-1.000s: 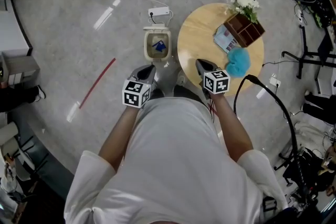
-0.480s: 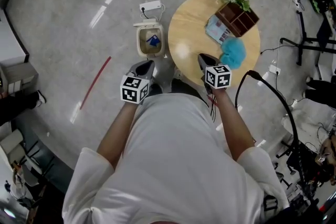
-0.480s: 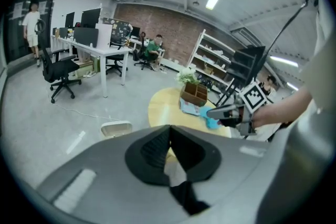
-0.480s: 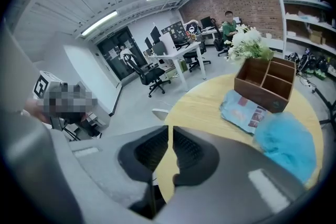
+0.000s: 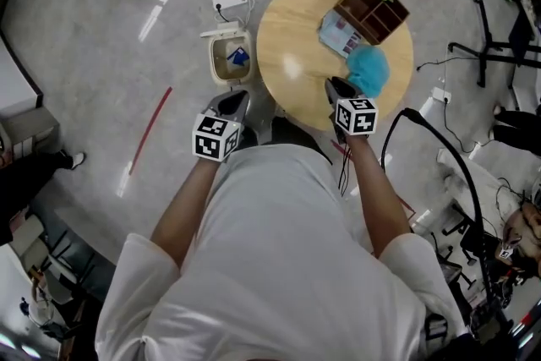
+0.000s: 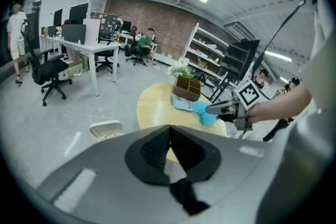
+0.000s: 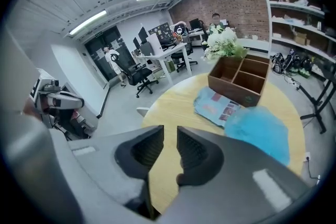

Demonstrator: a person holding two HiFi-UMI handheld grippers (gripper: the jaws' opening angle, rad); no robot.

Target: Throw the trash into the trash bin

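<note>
Beside the round worktop (image 5: 287, 55), the open trash bin (image 5: 228, 63) stands on the floor. Up on the worktop lies a fluffy blue wad of trash (image 5: 369, 70), just beside the right gripper (image 5: 338, 84), whose fingers (image 7: 149, 149) have just been opening to a narrow gap, nothing between them. Left gripper (image 5: 234, 100) fingers meet, empty

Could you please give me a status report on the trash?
Left gripper shut, empty. Right gripper jaws just opening, empty, near fluffy blue wad on round wooden table. Beige floor bin lid open. Nothing blocking.
</note>
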